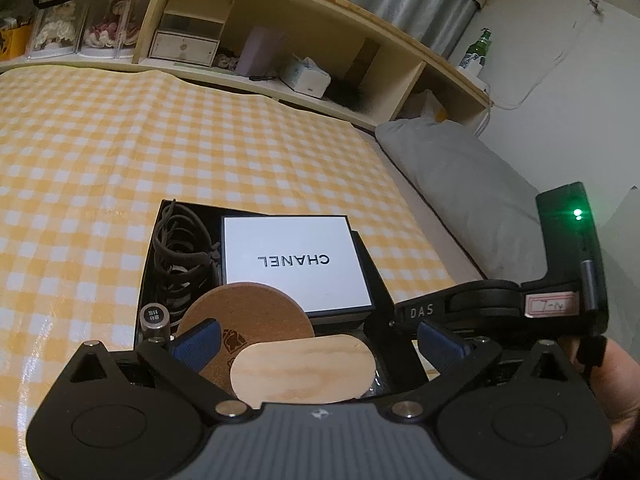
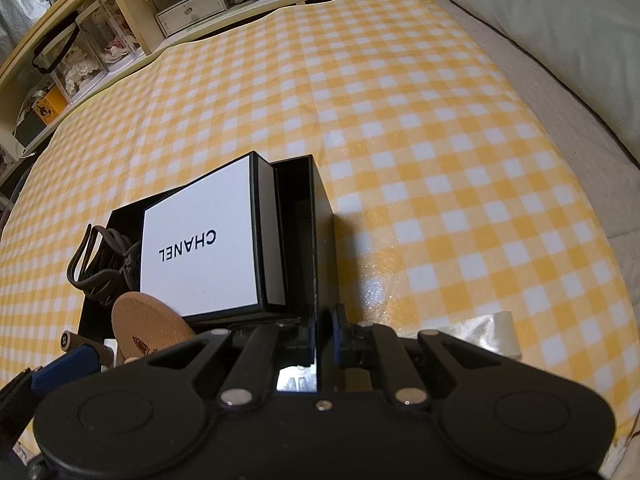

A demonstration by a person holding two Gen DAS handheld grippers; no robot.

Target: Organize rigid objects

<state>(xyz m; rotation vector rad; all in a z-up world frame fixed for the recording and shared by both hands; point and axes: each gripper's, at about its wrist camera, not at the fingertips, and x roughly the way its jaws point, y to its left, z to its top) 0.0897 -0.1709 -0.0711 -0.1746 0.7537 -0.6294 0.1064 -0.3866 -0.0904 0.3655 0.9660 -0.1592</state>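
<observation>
Over the black box (image 1: pixel 152 248), the left gripper (image 1: pixel 320 340) stands released above a wooden disc (image 1: pixel 304 372); the right gripper (image 2: pixel 322 336) pinches the box wall. Next: withdraw left clear.

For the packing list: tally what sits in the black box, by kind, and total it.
White lidded box: 1
Round cork coaster: 1
Pale wooden oval board: 1
Dark hair claw clip: 1
Small silver tube: 1
Total: 5
</observation>
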